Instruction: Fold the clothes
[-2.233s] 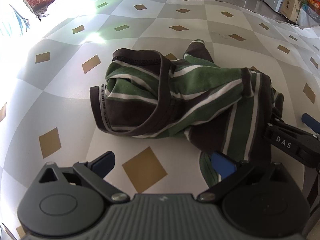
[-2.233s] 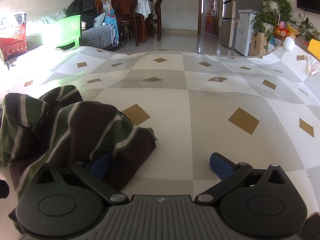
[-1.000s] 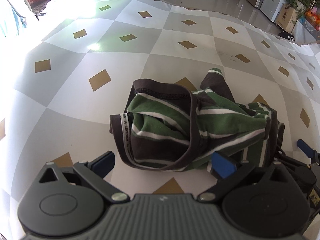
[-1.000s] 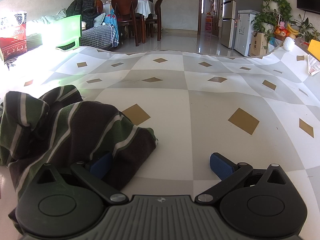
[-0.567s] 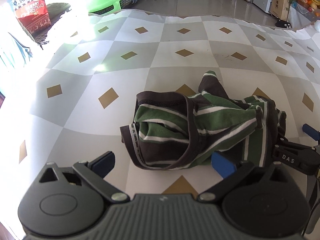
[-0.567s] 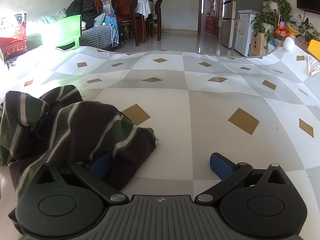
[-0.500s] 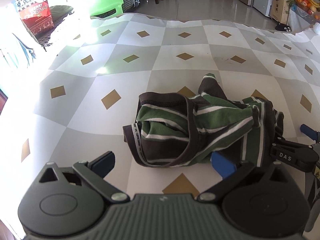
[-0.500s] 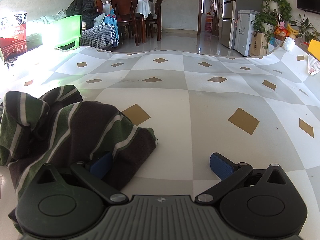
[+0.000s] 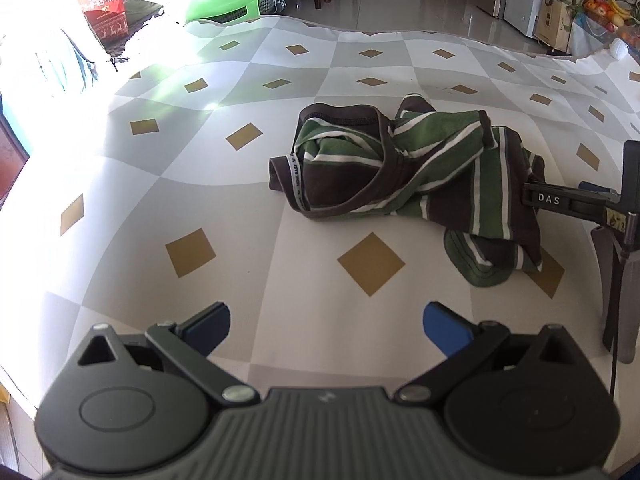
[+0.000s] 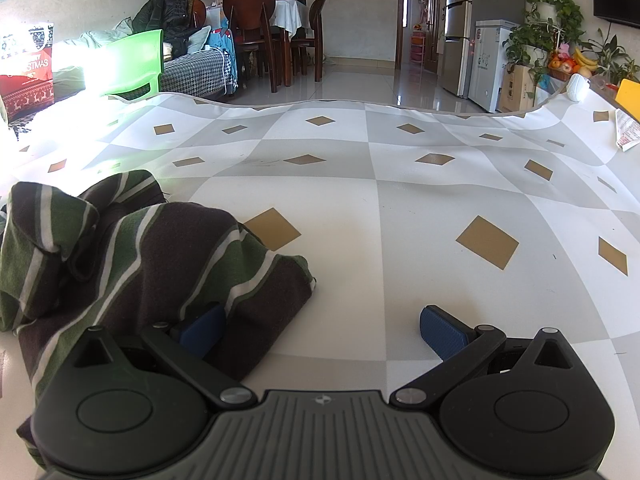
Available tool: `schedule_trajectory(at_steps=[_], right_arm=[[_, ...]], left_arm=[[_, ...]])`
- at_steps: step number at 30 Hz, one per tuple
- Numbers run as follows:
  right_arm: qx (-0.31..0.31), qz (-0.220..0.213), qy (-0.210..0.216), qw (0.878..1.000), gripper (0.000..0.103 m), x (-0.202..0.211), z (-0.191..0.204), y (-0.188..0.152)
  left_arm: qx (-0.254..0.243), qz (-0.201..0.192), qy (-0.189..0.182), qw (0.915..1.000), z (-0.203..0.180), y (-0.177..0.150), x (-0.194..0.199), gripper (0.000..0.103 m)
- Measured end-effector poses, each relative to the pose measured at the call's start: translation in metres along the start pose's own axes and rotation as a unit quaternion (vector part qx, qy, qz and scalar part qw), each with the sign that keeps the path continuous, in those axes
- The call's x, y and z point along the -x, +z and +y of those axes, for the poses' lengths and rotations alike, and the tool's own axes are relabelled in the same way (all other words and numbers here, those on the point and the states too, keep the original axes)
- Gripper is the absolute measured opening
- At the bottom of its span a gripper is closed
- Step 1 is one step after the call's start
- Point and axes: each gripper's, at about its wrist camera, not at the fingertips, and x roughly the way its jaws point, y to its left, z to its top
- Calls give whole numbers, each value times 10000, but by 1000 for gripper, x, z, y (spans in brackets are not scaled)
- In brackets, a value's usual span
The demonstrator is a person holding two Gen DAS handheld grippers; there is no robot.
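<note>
A crumpled green, brown and white striped garment (image 9: 404, 176) lies on the checkered tablecloth (image 9: 248, 240), its brown waistband looped open at the left. My left gripper (image 9: 326, 328) hangs open well short of it, above bare cloth. In the left wrist view the right gripper (image 9: 568, 196) reaches in from the right edge, against the garment's right side. Seen from the right wrist, the garment (image 10: 132, 248) fills the lower left, draped over my left fingertip (image 10: 200, 330). The right gripper (image 10: 320, 330) stands open, its other pad on bare cloth.
The tablecloth's far edge (image 10: 320, 102) drops to a tiled floor with a green chair (image 10: 132, 66), dining chairs and a fridge beyond. A red Christmas bag (image 9: 104, 4) stands at the far left. A paper slip (image 10: 626, 128) lies at the table's right edge.
My left gripper has drawn back and up from the garment, which now lies farther off with bare cloth between. The right gripper and the fabric over its fingertip have not moved.
</note>
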Motion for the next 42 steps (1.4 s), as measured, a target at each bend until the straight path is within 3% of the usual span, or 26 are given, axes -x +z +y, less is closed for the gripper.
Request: schedule_trajectory(at_steps=[14,18,25,42], right_arm=[[0,0,0,10000,103,0,0,0],[0,0,0,10000,103,0,0,0],[0,0,0,10000,103,0,0,0],[0,0,0,10000,103,0,0,0]], left_arm=[[171,79,-5,9998,23,-46,21,103],[96,-28,42,9999,21,-52,30,103],[-193,123,61,9997,2,-68,35,103],[-173,242,-298,9991,-13,-65,29,103]])
